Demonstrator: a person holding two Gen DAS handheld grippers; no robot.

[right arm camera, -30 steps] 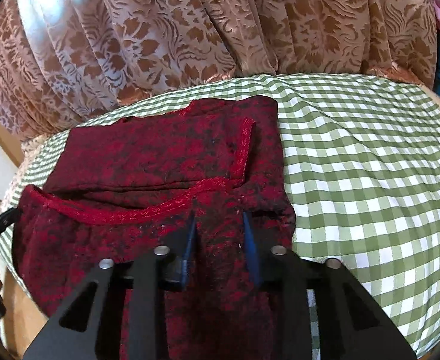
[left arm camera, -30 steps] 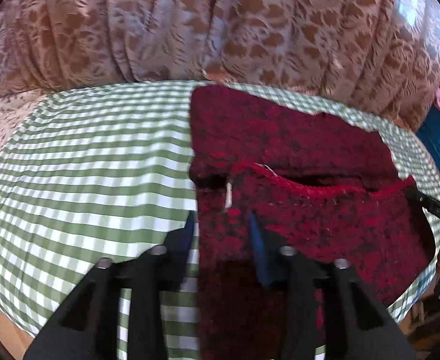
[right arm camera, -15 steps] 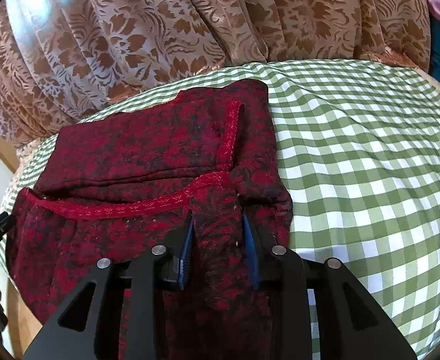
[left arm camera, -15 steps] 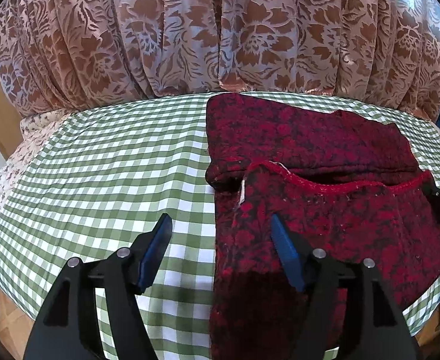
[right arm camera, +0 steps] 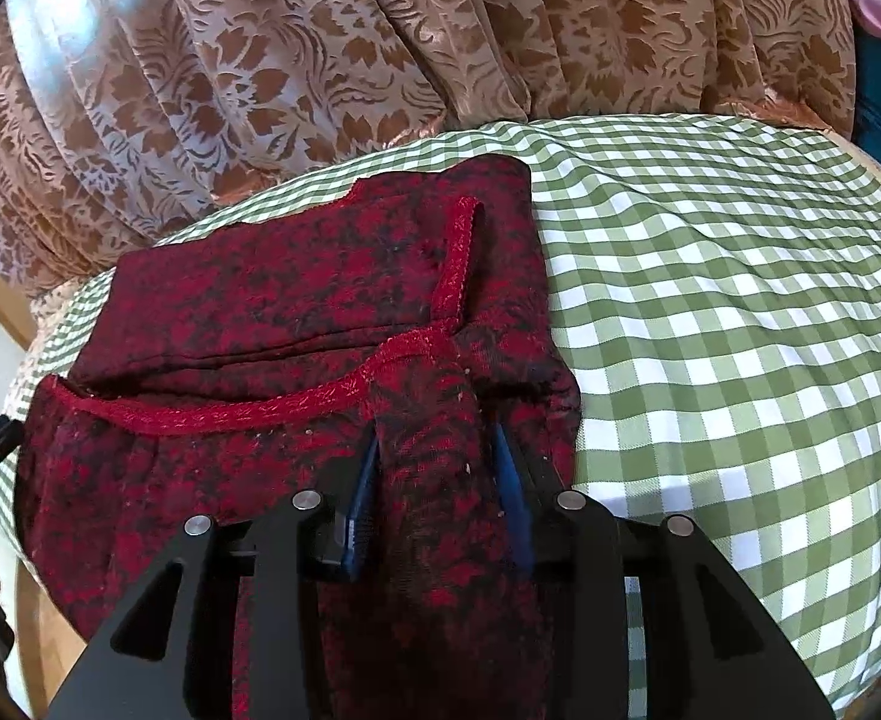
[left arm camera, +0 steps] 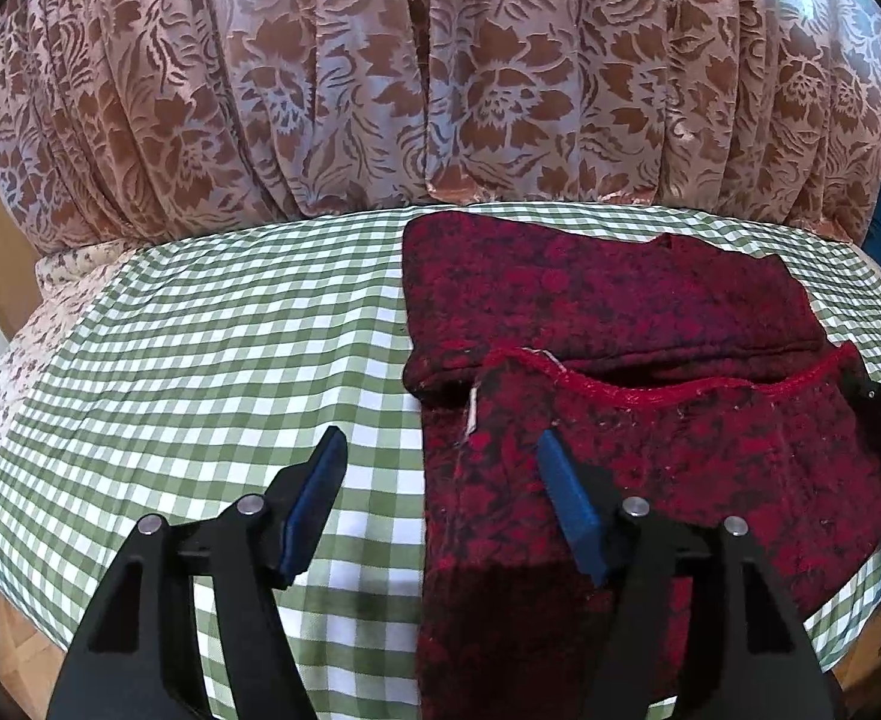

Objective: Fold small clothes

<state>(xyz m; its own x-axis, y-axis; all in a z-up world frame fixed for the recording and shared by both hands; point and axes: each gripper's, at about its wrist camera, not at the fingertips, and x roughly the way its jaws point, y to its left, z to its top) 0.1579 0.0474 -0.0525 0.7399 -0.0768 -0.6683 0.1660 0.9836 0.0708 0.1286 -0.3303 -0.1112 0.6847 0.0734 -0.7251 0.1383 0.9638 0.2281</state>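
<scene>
Step in hand: mid-fold of red patterned garment (left arm camera: 650,456), lying part-folded on right half of checked tablecloth (left arm camera: 200,360), near edge draping over table's front. Right gripper (right arm camera: 434,474): jaws pinched on a ridge of the garment. Left gripper (left arm camera: 440,498): jaws wide apart, holding nothing, straddling garment's left edge. Next, prob.: left needs to close on that edge before a lift. Floral curtain (left arm camera: 440,72) behind table.

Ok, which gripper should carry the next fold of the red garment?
Right. The right gripper is shut on the red garment; the left gripper is open, empty, straddling its edge.
</scene>
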